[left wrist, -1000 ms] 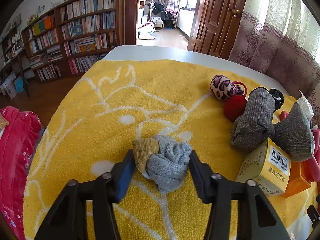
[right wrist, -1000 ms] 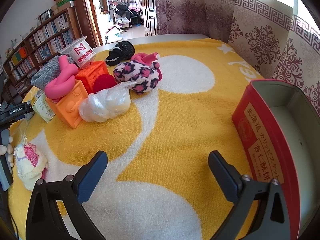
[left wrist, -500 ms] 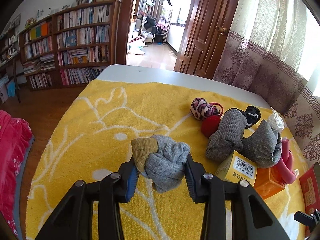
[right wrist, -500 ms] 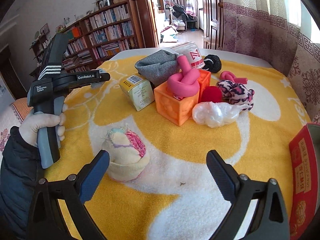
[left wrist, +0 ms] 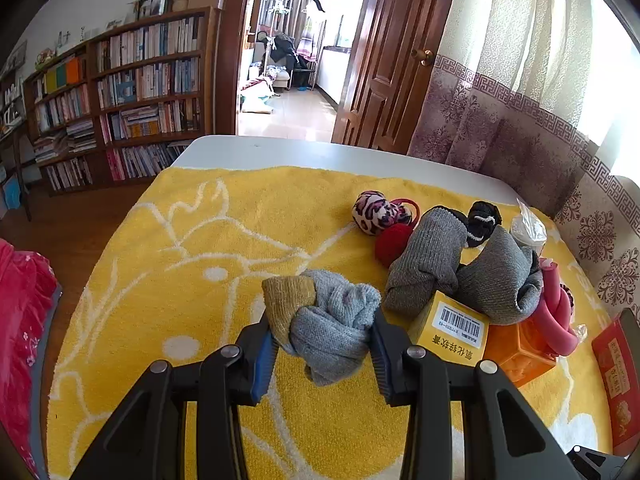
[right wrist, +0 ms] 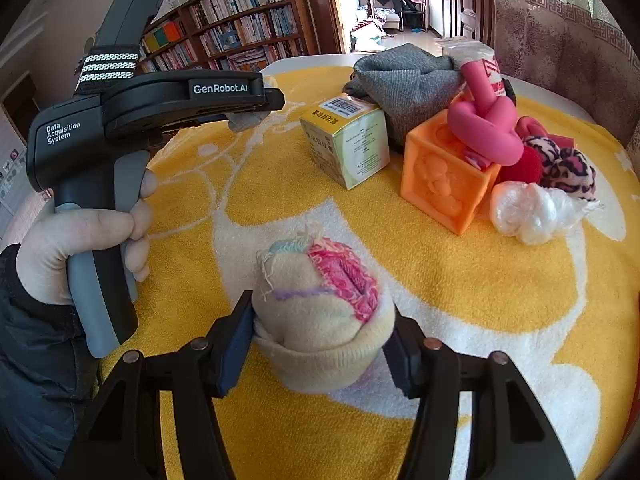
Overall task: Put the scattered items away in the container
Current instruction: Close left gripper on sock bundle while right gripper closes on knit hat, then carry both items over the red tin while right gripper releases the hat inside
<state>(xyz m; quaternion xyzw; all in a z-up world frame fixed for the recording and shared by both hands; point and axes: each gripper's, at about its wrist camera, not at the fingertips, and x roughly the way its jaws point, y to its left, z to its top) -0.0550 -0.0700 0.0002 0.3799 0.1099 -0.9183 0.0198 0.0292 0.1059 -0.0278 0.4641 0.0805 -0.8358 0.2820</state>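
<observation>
Books fill the tall shelves (left wrist: 120,92) behind a table with a yellow towel (left wrist: 200,248) spread over it. Lots of small things lie on the towel.

The left gripper (left wrist: 322,340) squeezes a gray sock ball (left wrist: 328,320) with a tan cuff. Both pads press on its sides. The sock seems to be lifted a little off the towel, but that is hard to tell for sure.

The right gripper (right wrist: 322,344) has a cream and pink sock ball (right wrist: 320,304) sitting right between its fingers. The pads touch or almost touch its sides, so it looks like it is just closing on it. The sock sits on the towel.

The red box (left wrist: 618,380) is the place to put things. It peeks in at the far right edge of the left view, past the yellow carton (left wrist: 452,328) and the orange block (left wrist: 520,348). So the box lies to the right of both socks. The right gripper is probably nearer to it. The left one would have to carry its sock across or over the pile to get there.
</observation>
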